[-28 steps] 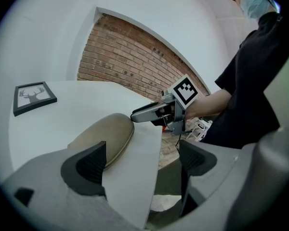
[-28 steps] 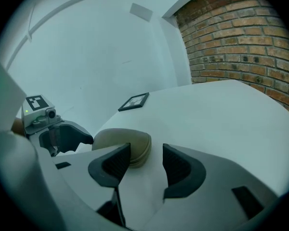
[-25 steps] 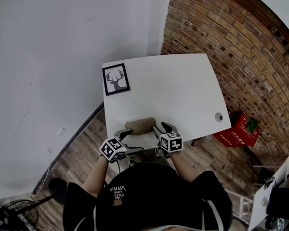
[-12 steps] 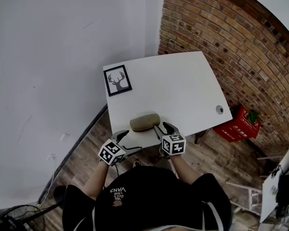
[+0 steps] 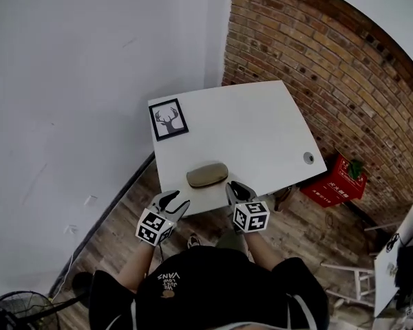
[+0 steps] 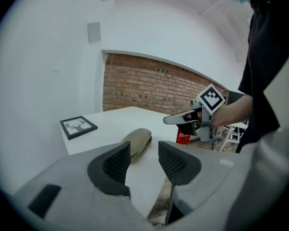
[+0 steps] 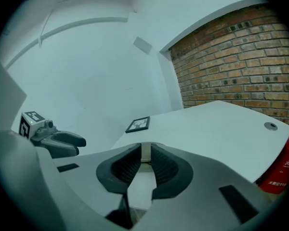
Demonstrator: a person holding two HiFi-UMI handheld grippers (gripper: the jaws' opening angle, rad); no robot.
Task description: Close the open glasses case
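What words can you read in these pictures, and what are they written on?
"VANS": upside down on the black shirt; the smaller lines beside it are too small to read.
White print on the red box: too blurred to read.
Picture: only a deer's head, no words.

tan glasses case [image 5: 207, 174]; white table [image 5: 261, 129]; red brick wall [image 5: 316, 67]
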